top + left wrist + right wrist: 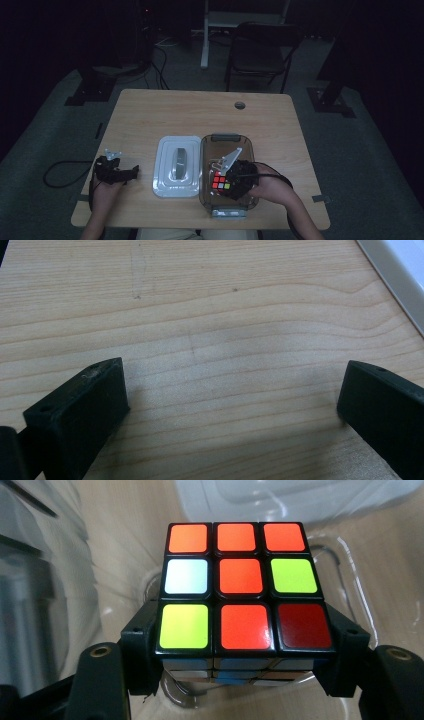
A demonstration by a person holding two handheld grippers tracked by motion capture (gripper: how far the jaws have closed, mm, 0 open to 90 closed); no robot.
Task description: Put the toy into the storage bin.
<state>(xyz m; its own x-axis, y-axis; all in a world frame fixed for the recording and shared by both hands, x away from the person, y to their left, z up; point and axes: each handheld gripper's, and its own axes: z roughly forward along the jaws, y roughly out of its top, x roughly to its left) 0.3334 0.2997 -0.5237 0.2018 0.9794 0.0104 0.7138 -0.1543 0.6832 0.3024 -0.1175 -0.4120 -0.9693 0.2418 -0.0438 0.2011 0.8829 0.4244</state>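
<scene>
Puzzle cube (pixel 242 587) pinched between the two black jaws of the right gripper (pixel 243 672), one jaw pressed on each side of it. Top face mostly orange, with one white square, two yellow-green squares and one dark red square. In the high view, cube (pixel 220 181) held inside the clear plastic container (pixel 226 141), near its front end, with the right gripper (pixel 239 179) over the container and the right hand (pixel 265 187) behind it. Not possible to tell if the cube touches the container bottom or hangs a little above it. Clear walls of the container around the cube in the right gripper view.

White lid (pixel 176 166) flat on the table (pixel 200 107), just beside the container on its left side, a corner of it also at the upper right of the left gripper view (pixel 400 270).

Left gripper (pixel 116 170) low over the table near the left edge, well apart from the lid, held by the left hand (pixel 106 192). Its jaws spread wide, with bare wood between them.

Dark folding chair (pixel 262 50) on the floor behind the table.
</scene>
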